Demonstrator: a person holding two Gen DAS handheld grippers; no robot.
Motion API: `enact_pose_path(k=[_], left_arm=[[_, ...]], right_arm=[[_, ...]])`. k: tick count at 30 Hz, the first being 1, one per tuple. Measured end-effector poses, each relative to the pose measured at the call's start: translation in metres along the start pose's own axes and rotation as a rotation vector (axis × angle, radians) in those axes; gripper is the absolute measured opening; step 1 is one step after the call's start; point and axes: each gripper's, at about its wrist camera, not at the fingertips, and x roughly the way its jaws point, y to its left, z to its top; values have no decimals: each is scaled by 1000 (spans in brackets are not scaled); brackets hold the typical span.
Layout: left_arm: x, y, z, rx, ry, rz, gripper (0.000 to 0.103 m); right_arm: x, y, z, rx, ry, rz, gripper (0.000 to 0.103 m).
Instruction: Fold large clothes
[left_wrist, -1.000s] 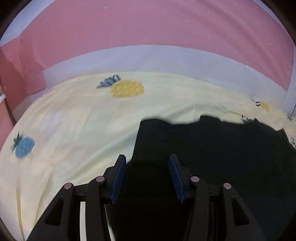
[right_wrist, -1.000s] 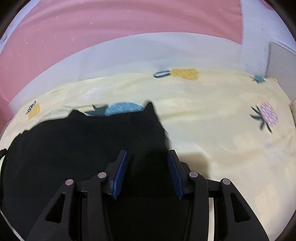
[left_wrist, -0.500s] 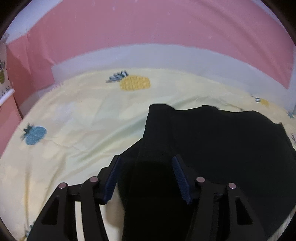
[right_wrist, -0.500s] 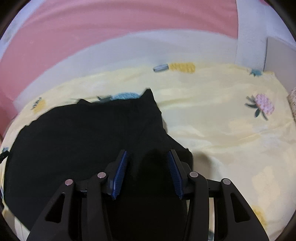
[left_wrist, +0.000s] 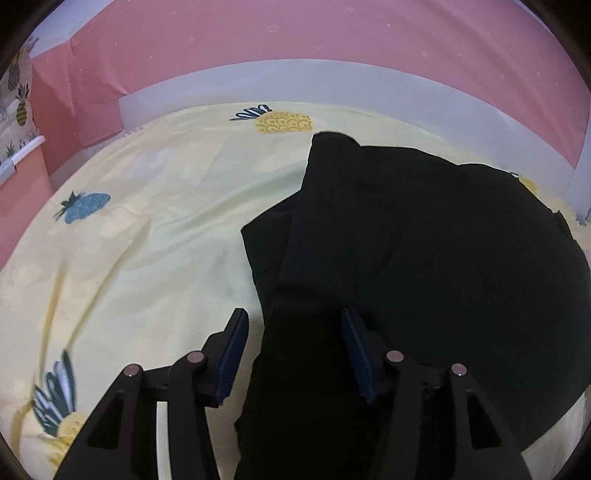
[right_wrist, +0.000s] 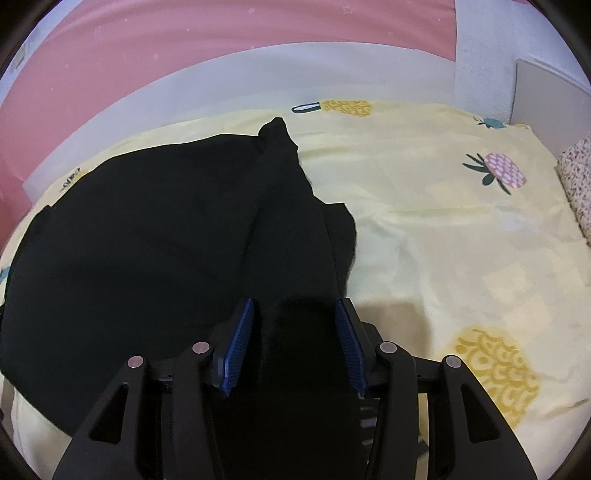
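A large black garment (left_wrist: 424, 229) lies folded over on a yellow pineapple-print bed sheet (left_wrist: 155, 229). In the left wrist view its left edge runs between the fingers of my left gripper (left_wrist: 293, 319), which stands open over it. In the right wrist view the garment (right_wrist: 155, 229) spreads to the left, and its right edge passes between the fingers of my right gripper (right_wrist: 295, 310), also open. Blue pads (right_wrist: 242, 332) line the fingers. Whether the fabric touches the pads is hard to tell against the black cloth.
A pink wall (left_wrist: 295, 37) with a white band (left_wrist: 332, 85) borders the far side of the bed. A patterned pillow (right_wrist: 576, 177) lies at the right edge in the right wrist view. A pink cabinet (left_wrist: 18, 177) stands at far left.
Both grippers have pulled back toward the near side. The garment's far edge has come over and now lies folded on the bed, with its side flaps showing.
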Motion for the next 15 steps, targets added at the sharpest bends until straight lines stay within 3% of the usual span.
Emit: enact_pose_path(k=[7, 11, 15], left_arm=[[-51, 2, -8, 25, -48, 24, 44], [-41, 8, -29, 25, 20, 46, 34], [-38, 10, -39, 22, 25, 58, 34]], right_arm=[[-55, 3, -16, -24, -45, 28, 46], [-40, -6, -43, -23, 54, 0, 40], [-37, -11, -49, -8, 62, 0, 40]])
